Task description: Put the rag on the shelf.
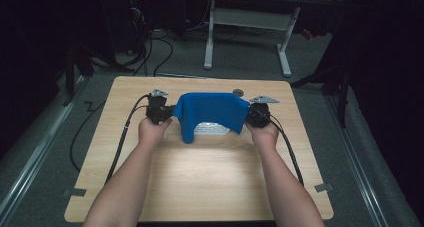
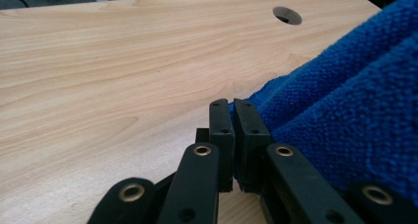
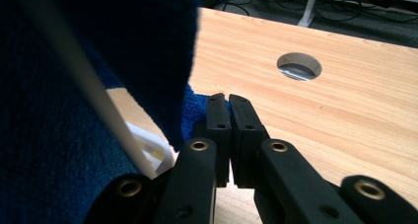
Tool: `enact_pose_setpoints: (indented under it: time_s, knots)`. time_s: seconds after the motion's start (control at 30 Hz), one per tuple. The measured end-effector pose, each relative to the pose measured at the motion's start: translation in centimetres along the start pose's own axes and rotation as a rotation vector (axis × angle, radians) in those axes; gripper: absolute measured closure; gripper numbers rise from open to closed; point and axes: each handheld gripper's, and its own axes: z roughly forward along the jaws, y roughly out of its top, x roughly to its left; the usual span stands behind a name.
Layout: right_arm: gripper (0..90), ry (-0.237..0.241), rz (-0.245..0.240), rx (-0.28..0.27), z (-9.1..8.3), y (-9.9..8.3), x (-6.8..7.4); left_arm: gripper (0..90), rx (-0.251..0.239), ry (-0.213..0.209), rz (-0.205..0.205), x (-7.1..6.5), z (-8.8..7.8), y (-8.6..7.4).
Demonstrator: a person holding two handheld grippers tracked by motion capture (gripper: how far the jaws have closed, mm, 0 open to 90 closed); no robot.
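Spanning: a blue cloth (image 1: 212, 112) hangs stretched between the two grippers above the table (image 1: 200, 182), its middle draped over a white object (image 1: 212, 129) that is mostly hidden.
Left gripper (image 2: 231, 108): jaws clamped together on the cloth's corner, as the left gripper view shows; blue fabric bulges out to one side of them.
Right gripper (image 3: 228, 101): jaws pinched on a cloth edge; folds of fabric hang close before the camera, with a white bar (image 3: 88, 86) crossing them.
Left hand (image 1: 152, 129): wrapped round its gripper's body, forearm reaching forward from the near edge.
Right hand (image 1: 263, 133): same grip, forearm mirroring the other; both are level, either side of the cloth.
Table: a round hole (image 1: 238, 92) lies just beyond the cloth.
Cables (image 1: 125, 132): trail back along each forearm.
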Motion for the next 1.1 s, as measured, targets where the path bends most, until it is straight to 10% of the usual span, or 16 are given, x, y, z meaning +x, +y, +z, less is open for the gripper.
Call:
enact_pose_setpoints:
  time_s: [0.63, 0.87, 1.1]
  knots:
    - [88.2, -0.004, -0.014, 0.030, 0.1, -1.6, 0.4, 86.7, 0.014, -0.020, -0.042, 0.1, 0.8, -1.7]
    - [71.8, -0.008, -0.004, 0.001, -1.0, -1.9, -0.1, 64.6, -0.069, 0.012, -0.090, 0.3, -0.8, -1.8]
    - [66.1, -0.034, -0.005, -0.037, -2.8, -1.1, -0.5, 61.8, -0.088, 0.051, -0.076, 0.3, -2.5, -1.8]
